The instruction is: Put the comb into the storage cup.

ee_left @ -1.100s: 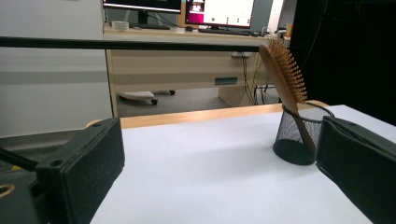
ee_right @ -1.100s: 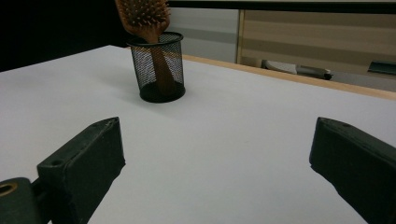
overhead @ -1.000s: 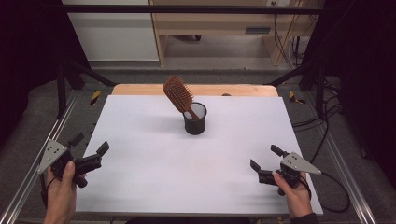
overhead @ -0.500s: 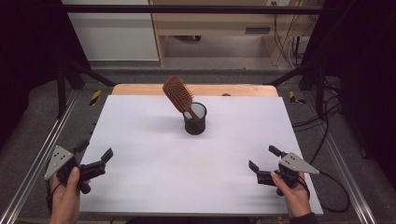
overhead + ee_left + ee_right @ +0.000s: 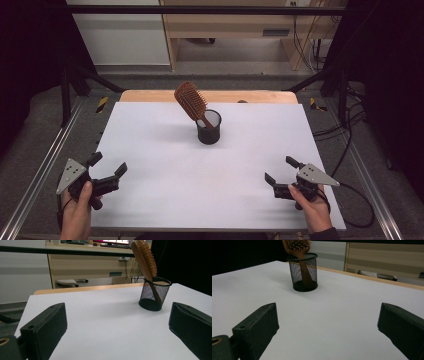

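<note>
Evidently the brown wooden paddle hairbrush stood handle-down in the black wire-mesh cup because the cup's rim propped it: the bristled head leaned up and to the left, well above the rim. That cup sat toward the far middle of the white tabletop, well apart from both tools. The left gripper was held low at the near left corner, its jaws spread wide and empty, aimed toward the cup. The right gripper hovered near the near right edge, its jaws likewise parted with nothing between them, angled inward at the cup, each hand wrapped round its handle.
</note>
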